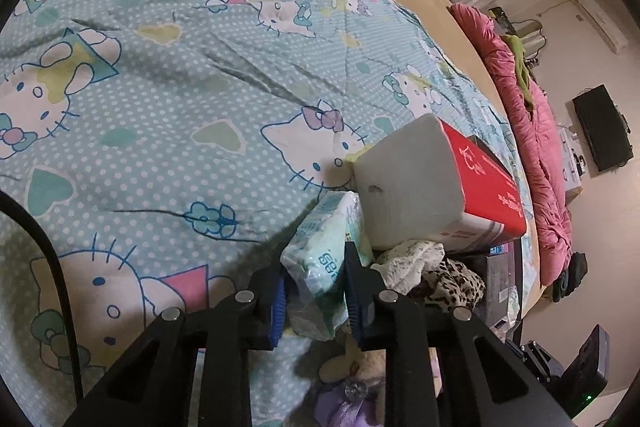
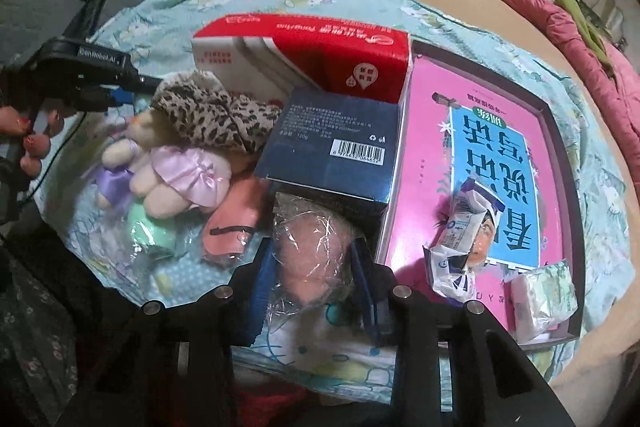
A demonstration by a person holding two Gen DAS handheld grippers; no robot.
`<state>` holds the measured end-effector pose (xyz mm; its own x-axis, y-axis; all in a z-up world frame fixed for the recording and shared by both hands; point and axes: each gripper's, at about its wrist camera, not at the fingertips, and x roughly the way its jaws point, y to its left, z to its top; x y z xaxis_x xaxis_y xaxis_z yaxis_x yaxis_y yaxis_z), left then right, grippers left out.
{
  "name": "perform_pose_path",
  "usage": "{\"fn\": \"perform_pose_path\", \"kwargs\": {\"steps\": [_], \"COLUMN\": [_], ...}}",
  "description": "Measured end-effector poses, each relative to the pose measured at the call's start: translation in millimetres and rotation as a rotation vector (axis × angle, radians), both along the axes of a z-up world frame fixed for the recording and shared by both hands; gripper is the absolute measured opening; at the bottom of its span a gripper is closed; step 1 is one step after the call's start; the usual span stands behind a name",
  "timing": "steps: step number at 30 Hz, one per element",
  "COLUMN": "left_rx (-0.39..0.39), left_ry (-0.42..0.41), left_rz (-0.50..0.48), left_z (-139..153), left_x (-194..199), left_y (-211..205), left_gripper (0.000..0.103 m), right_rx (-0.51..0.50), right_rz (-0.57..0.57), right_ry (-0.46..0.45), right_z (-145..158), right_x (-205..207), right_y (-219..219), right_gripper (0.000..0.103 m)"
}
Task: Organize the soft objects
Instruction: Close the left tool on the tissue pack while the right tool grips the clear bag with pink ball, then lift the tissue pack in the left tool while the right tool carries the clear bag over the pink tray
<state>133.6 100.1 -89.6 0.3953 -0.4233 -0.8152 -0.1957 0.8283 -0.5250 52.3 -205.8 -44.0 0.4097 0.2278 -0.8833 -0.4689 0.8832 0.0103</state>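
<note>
Two grippers are at work over a bed covered by a blue cartoon-cat quilt point(image 1: 168, 75). Left gripper point(image 1: 316, 291): jaws narrowed on a small green-and-white tissue pack point(image 1: 320, 267), both blue pads pressing its sides; the pack stands tilted at the edge of a heap of things. Right gripper point(image 2: 314, 267): jaws partly closed around a pink soft ball wrapped in clear film point(image 2: 312, 247), the pads touching the crinkled wrap on either side; the ball sits just in front of a dark blue box point(image 2: 332, 155). Behind that box lies a red-and-white tissue box point(image 2: 308, 55), tilted. Left of the blue box, in the right wrist view: a leopard-print cloth point(image 2: 212, 115) draped over a plush doll in a lilac dress point(image 2: 168, 171), with a mint-green wrapped item point(image 2: 150, 231) and a pink wrapped item point(image 2: 232, 227) just beside the doll. Right of the box: a pink tray point(image 2: 424, 155) with a dark rim, printed with a blue panel, bearing a crumpled white-and-blue wrapper point(image 2: 456, 239) and a second small tissue pack point(image 2: 544, 295) near its front corner. A pink padded blanket point(image 1: 532, 131) lies along the far edge of the bed.
</note>
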Motion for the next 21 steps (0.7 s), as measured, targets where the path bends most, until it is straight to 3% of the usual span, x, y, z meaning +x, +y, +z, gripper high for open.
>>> {"fn": "perform_pose_path", "kwargs": {"steps": [11,21], "left_rx": [0.004,0.137], "left_ry": [-0.069,-0.177], "left_rz": [0.058,0.027], "left_z": [25,81], "left_x": [-22,-40], "left_y": [17,5], "left_gripper": [0.023,0.023], "right_rx": [0.121,0.185], "right_rz": [-0.033,-0.055], "right_ry": [-0.033,-0.046], "right_z": [23,35], "right_x": [-9,-10], "right_y": [-9,-12], "right_gripper": [0.038,0.038]}}
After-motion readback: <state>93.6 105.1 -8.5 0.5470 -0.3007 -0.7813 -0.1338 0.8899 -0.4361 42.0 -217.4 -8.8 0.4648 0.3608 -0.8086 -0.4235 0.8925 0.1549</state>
